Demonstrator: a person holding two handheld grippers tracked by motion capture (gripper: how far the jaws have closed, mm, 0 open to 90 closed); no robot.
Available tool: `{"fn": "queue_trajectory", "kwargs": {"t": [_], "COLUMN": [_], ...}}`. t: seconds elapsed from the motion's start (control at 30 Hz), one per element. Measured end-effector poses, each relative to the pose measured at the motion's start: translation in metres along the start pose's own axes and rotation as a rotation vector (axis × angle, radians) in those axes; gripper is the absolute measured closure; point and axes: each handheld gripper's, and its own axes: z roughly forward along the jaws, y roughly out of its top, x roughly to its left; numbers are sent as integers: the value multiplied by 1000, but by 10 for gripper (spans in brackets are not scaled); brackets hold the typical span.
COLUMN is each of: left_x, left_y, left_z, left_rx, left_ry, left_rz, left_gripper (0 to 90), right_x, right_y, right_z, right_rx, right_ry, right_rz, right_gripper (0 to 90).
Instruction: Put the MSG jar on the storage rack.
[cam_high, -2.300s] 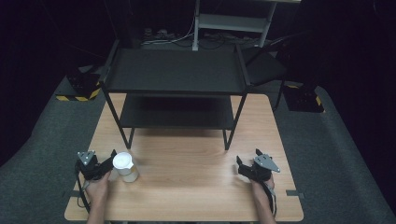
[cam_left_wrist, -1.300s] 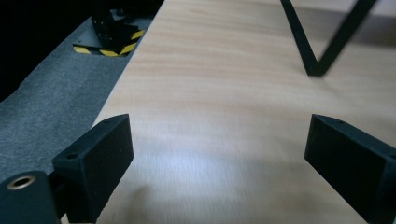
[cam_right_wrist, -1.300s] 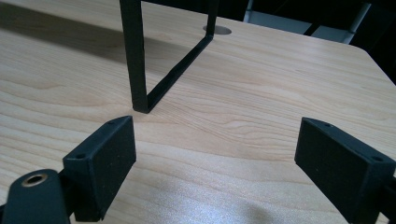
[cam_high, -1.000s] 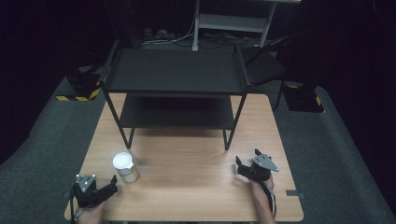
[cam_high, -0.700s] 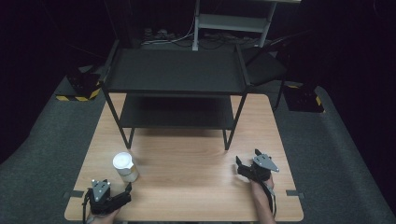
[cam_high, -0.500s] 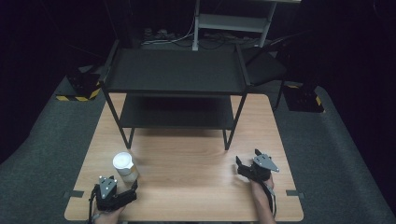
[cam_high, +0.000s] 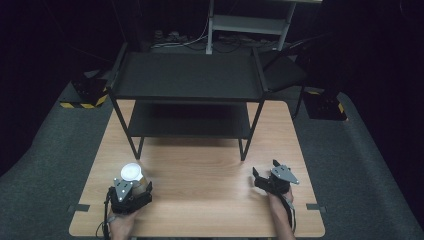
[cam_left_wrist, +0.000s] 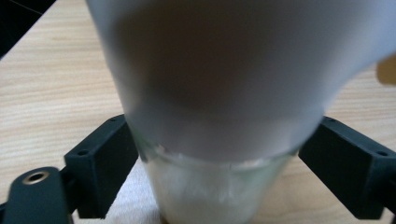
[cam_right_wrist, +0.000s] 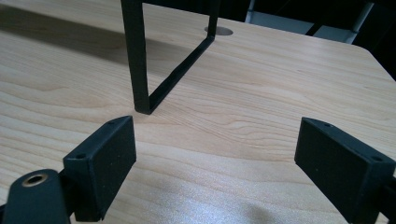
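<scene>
A cup (cam_high: 133, 174) with a white top and a clear lower part stands upright on the wooden desk (cam_high: 200, 175), near its front left corner and in front of the left front leg of a black two-tier shelf rack (cam_high: 185, 80). In the left gripper view the cup (cam_left_wrist: 224, 116) looms very close and blurred: its upper body is pale and frosted, its clear base holds something whitish, and a white patch lies on the desk just beside the base.

The left tongs (cam_high: 131, 192) sit right behind the cup on the person's side, with the jaws spread wide. In the left gripper view the left tongs (cam_left_wrist: 224, 177) have one jaw on each side of the cup's lower part; the left jaw looks to be at the glass or just short of it, while a sliver of desk shows between the right jaw and the cup, so the tongs bracket the cup without clamping it.

The right tongs (cam_high: 266, 179) rest low over the desk near its front right, well apart from the cup. In the right gripper view the right tongs (cam_right_wrist: 219, 163) stand wide open with nothing but bare wood between the jaws, pointing at the rack's right front leg (cam_right_wrist: 137, 56).

Dark grey carpet (cam_high: 45, 165) surrounds the desk.
</scene>
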Motion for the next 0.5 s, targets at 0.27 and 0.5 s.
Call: {"fn": "queue_trajectory", "kwargs": {"t": [0.27, 0.5], "left_x": [-4, -4], "left_y": [-4, -8], "left_z": [3, 4], "left_rx": [-34, -50], "left_ry": [28, 27], "left_rz": [27, 11], "left_gripper": [271, 311], "right_x": [0, 0], "right_y": [0, 0], "right_z": [0, 0], "right_rx": [-1, 0], "right_ry": [0, 0], "right_rz": [1, 0], "right_gripper": [120, 120]}}
